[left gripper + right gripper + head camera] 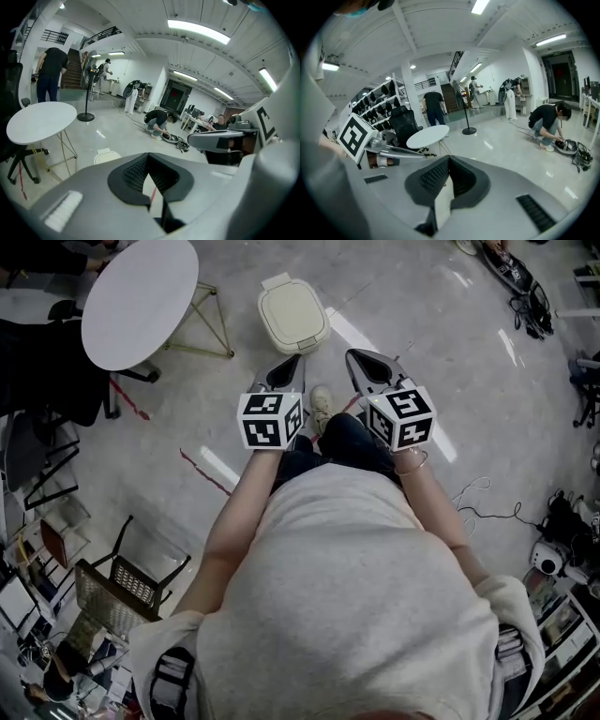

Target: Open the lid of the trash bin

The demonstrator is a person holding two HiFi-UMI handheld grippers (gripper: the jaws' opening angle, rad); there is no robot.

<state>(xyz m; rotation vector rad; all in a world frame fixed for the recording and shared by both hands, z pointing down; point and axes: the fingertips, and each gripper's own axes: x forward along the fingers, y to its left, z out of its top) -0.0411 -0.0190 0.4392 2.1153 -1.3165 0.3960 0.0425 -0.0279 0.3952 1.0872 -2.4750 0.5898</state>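
The trash bin (293, 315) stands on the floor ahead of the person, cream-coloured, with its lid down. In the left gripper view the trash bin (107, 156) peeks out just above the jaws at the left. My left gripper (296, 360) hangs in the air short of the bin's near edge, shut with nothing in it. To its right my right gripper (354, 354) is level with it and also shut and empty. Neither touches the bin. In each gripper view the jaws meet at their tips, left gripper (148, 154), right gripper (449, 158).
A round white table (141, 301) on thin legs stands left of the bin. A black chair (37, 381) is further left. Cables (487, 512) and gear lie at the right. A person crouches on the floor (548, 122) further off; others stand near the stairs.
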